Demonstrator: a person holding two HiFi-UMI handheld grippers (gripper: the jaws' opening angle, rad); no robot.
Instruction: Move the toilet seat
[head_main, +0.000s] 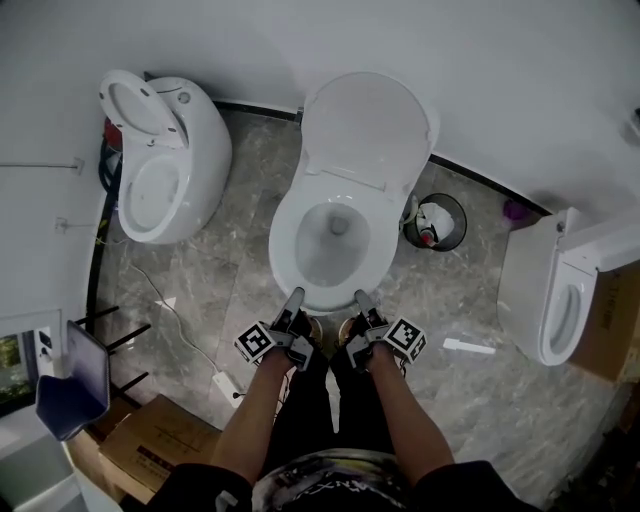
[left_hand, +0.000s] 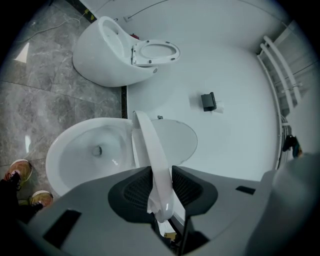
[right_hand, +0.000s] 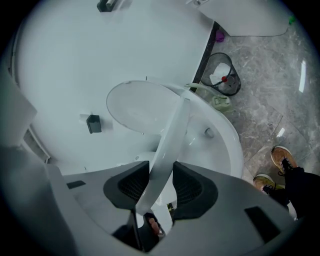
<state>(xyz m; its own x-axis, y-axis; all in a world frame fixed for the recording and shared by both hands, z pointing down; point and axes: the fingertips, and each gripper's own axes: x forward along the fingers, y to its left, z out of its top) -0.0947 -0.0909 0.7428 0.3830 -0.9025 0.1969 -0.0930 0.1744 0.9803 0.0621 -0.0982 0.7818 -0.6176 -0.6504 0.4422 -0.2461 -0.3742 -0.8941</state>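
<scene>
A white toilet stands in the middle of the floor, its lid (head_main: 365, 125) leaning back against the wall. Its seat (head_main: 287, 212) is raised off the bowl (head_main: 335, 245) at the front. My left gripper (head_main: 293, 303) is shut on the seat's front rim left of centre, and my right gripper (head_main: 362, 302) is shut on it right of centre. In the left gripper view the seat (left_hand: 152, 155) runs as a white band between the dark pads of the left gripper (left_hand: 161, 187). The right gripper view shows the seat (right_hand: 172, 135) clamped the same way in the right gripper (right_hand: 160, 185).
A second toilet (head_main: 165, 160) stands at the left and a third (head_main: 555, 300) at the right. A black waste bin (head_main: 437, 222) sits beside the middle bowl. A cardboard box (head_main: 150, 440), a cable with a power strip (head_main: 225, 382) and the person's shoes (right_hand: 282, 157) are on the marble floor.
</scene>
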